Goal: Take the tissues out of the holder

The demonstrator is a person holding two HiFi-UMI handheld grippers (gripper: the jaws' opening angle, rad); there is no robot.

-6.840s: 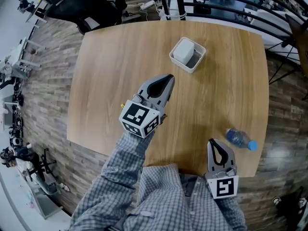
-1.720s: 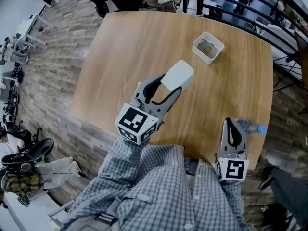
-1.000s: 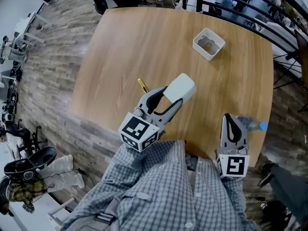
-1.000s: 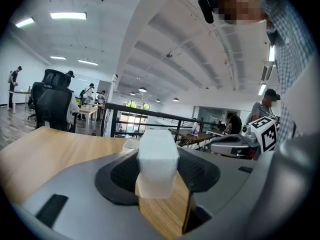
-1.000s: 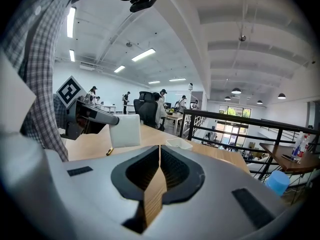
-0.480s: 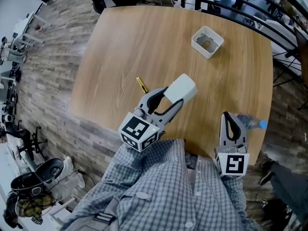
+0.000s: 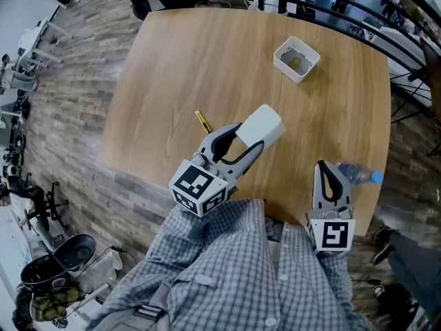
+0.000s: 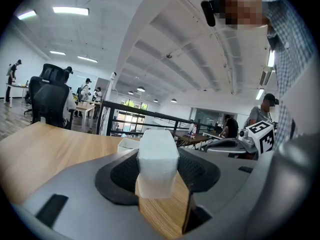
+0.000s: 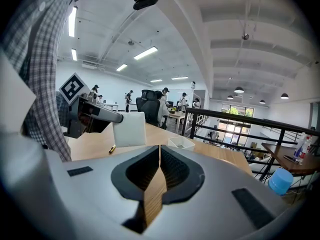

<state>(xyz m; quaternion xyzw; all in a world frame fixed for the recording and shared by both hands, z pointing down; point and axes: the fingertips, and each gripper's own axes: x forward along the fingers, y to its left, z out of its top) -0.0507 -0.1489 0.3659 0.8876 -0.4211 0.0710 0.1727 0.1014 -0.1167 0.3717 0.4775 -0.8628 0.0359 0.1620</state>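
Observation:
My left gripper [image 7: 249, 135] is shut on a white block of tissues [image 7: 260, 124], held above the wooden table's near middle. In the left gripper view the tissues [image 8: 157, 156] stand upright between the jaws. The white square holder [image 7: 296, 58] sits at the table's far right with no tissues in it, and is well apart from both grippers. It also shows small in the left gripper view, the holder [image 8: 127, 144] lying beyond the block. My right gripper [image 7: 323, 168] hovers at the near right edge, jaws shut on nothing. From there the tissues [image 9: 129, 129] and holder [image 9: 181, 143] are ahead.
A blue-capped plastic bottle [image 7: 357, 175] lies on the table [image 7: 179, 67] just right of my right gripper. A small yellow stick-like thing [image 7: 203, 122] lies left of the left gripper. Railings and office chairs ring the table; people stand far off.
In the earliest frame the tissues sat in the holder and the left gripper was empty; now they are out, in the left gripper. Over the last second nothing has visibly moved.

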